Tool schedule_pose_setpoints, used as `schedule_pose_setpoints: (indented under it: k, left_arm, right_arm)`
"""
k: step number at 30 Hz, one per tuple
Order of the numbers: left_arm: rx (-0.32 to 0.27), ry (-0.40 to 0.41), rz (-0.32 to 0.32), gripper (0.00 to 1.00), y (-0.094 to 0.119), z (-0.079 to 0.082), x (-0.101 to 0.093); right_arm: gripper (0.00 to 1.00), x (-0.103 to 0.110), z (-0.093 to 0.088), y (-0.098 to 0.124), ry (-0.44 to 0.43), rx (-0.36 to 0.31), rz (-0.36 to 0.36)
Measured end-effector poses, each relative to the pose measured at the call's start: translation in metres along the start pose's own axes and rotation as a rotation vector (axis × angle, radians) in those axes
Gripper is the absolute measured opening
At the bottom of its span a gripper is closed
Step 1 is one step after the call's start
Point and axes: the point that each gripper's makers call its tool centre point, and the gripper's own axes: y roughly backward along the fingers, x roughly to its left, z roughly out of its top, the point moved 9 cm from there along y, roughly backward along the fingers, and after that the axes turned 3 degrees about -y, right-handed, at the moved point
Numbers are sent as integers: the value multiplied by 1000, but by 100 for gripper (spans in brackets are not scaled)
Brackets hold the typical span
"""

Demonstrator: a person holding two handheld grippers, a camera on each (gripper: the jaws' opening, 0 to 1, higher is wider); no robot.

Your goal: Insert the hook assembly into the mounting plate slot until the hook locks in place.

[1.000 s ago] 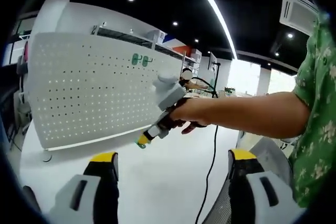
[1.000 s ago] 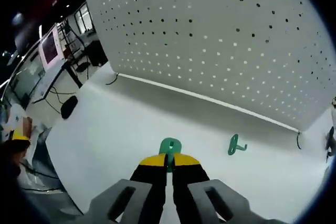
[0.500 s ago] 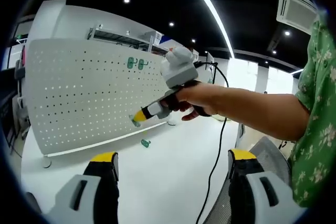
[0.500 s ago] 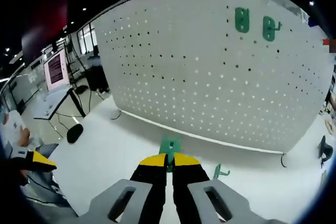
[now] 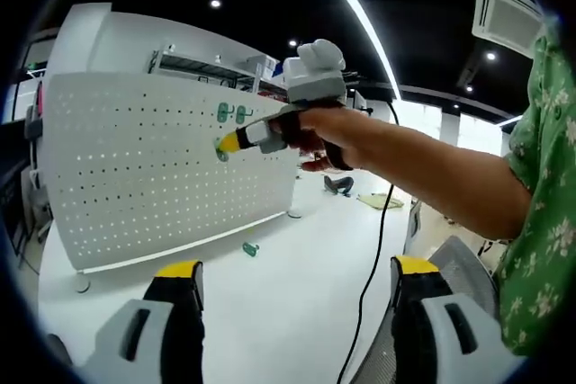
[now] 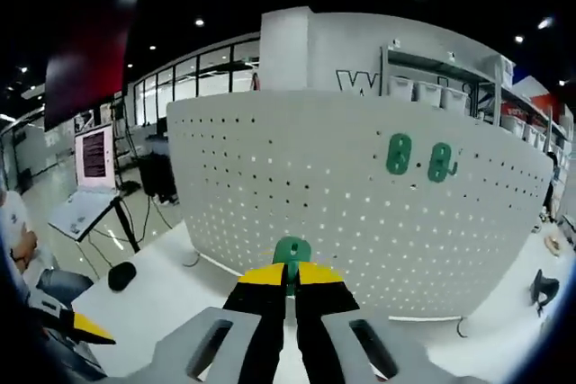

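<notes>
While the right gripper (image 6: 290,287) is clamping the green plastic hook (image 6: 292,254), the left gripper (image 5: 292,269) is gaping empty; squaring it to the white perforated metal pegboard's (image 6: 297,195) upper edge holes should be helping.

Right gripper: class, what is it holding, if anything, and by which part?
The right gripper is shut on a green hook, pinching its lower end; the rounded top sticks out above the jaws.

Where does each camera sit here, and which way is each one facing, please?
Left gripper view: rides the left gripper, its jaws apart, facing the white pegboard; the person's arm carries the right gripper in from the right.
Right gripper view: rides the right gripper, jaws shut on a green hook, facing the pegboard.
Shared: the pegboard and its two mounted green hooks.
</notes>
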Motion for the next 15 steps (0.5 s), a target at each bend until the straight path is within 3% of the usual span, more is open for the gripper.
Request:
schedule_pose_setpoints:
  k: [6,15]
  left_arm:
    - [-2,-1,0,88,0,2,1]
    - [1,3,0,87,0,1,4]
  right_arm:
    - [1,-4,13,0,17,-79,-30]
    - [1,-7,38,-5,71,-247,-91]
